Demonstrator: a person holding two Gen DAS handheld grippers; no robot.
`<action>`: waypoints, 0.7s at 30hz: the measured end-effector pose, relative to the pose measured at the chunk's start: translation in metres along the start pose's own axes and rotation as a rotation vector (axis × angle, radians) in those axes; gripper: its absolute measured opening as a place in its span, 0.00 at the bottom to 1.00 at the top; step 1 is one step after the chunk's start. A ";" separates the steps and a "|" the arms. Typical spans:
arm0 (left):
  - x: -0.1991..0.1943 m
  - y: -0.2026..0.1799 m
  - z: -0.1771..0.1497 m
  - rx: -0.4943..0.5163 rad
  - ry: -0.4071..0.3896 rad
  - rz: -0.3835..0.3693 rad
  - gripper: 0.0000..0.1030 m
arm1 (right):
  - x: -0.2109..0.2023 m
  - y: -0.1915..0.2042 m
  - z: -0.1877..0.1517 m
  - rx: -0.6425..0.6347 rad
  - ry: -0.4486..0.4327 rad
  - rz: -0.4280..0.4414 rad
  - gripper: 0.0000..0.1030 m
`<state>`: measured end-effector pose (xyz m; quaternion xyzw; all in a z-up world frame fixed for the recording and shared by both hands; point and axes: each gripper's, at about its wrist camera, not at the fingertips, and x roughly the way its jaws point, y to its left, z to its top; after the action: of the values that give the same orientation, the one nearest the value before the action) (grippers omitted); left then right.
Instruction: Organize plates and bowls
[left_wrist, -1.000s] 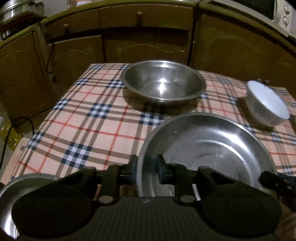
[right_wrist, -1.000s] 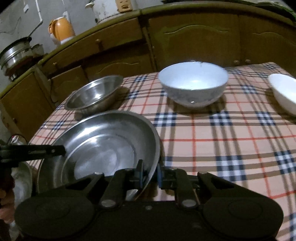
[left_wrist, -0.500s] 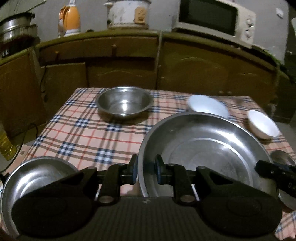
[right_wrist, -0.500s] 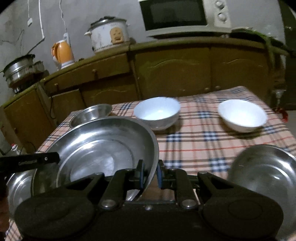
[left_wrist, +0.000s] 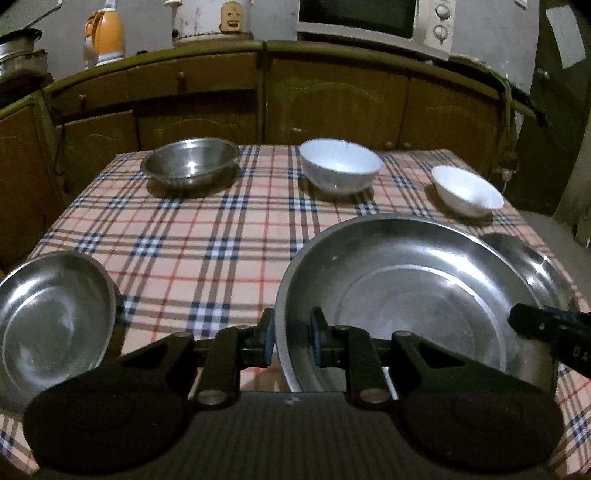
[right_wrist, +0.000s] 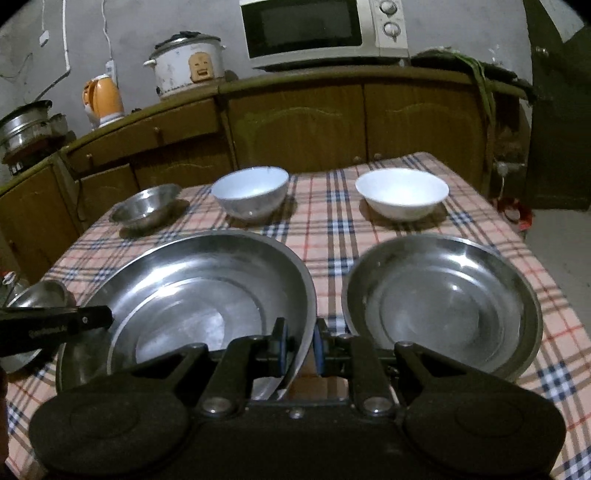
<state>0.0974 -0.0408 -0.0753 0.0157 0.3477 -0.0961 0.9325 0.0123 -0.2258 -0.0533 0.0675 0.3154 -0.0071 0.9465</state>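
A large steel plate (left_wrist: 406, 295) (right_wrist: 195, 295) is held a little above the checked tablecloth between both grippers. My left gripper (left_wrist: 291, 341) is shut on its left rim. My right gripper (right_wrist: 299, 343) is shut on its right rim, and its finger (left_wrist: 546, 332) shows at the plate's far side. A second steel plate (right_wrist: 443, 302) lies on the cloth just right of the held one. A smaller steel plate (left_wrist: 51, 317) sits at the near left. At the far side stand a steel bowl (left_wrist: 190, 164), a white bowl (left_wrist: 340, 166) and a smaller white bowl (left_wrist: 467, 190).
The table (left_wrist: 221, 236) has a checked cloth, with bare cloth in its middle. Behind it runs a row of wooden cabinets (right_wrist: 369, 122) bearing a microwave (right_wrist: 321, 33), a rice cooker (right_wrist: 188, 62) and an orange kettle (right_wrist: 103, 98).
Both grippers have drawn back toward the near edge with the large plate held between them. More of the table shows, including the two white bowls and the plates on either side.
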 end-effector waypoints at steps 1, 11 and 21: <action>0.003 0.000 -0.002 0.004 0.003 0.006 0.19 | 0.003 -0.001 -0.003 0.003 0.006 0.003 0.19; 0.018 0.006 -0.018 -0.008 0.031 0.064 0.20 | 0.040 0.004 -0.015 -0.003 0.044 0.043 0.19; 0.029 0.021 -0.026 -0.038 0.049 0.085 0.21 | 0.056 0.017 -0.019 -0.021 0.066 0.053 0.19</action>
<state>0.1061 -0.0230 -0.1144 0.0152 0.3711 -0.0493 0.9272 0.0473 -0.2046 -0.0994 0.0660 0.3447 0.0234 0.9361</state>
